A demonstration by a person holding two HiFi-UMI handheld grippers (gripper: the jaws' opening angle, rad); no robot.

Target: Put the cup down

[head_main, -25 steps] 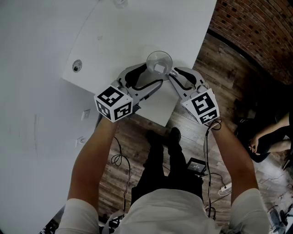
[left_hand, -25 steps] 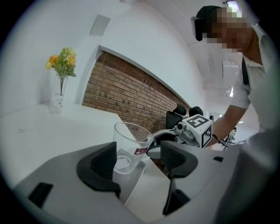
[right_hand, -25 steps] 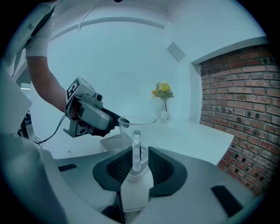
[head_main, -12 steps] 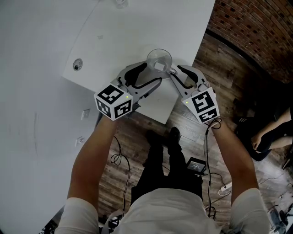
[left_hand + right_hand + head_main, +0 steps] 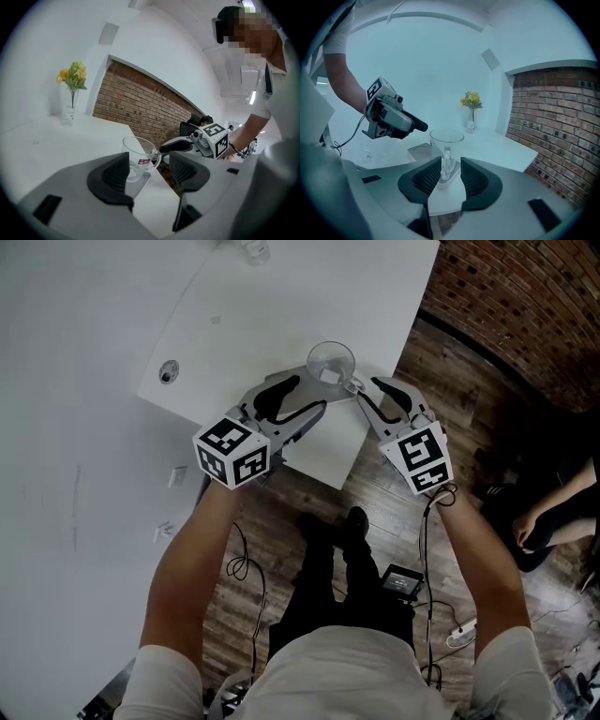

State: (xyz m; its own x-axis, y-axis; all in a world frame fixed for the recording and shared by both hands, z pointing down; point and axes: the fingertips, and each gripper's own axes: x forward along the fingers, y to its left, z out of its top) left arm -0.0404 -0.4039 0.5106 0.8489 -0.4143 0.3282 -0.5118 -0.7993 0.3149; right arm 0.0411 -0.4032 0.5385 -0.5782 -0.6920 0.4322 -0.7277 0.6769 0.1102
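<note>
The cup (image 5: 331, 365), clear glass and empty, stands upright on the white table (image 5: 281, 306) close to its right edge, with a small red label on its side; its handle (image 5: 447, 161) points toward the right gripper (image 5: 449, 176), whose jaws stand apart on either side of the handle without pressing it, so that grip is released; the left gripper (image 5: 150, 171) has its jaws wide and closing with nothing between the pads, the cup standing just ahead of them (partly behind the left pad in that gripper's view); at the far side of the table a small glass vase (image 5: 69, 115) holds yellow flowers (image 5: 72, 77); a round fitting (image 5: 169, 371) sits in the tabletop to the left, well apart from the cup; right of the table lie a wooden floor (image 5: 450, 362) and a brick wall (image 5: 525, 296); a power strip (image 5: 461, 629) lies on the floor near the person's feet
</note>
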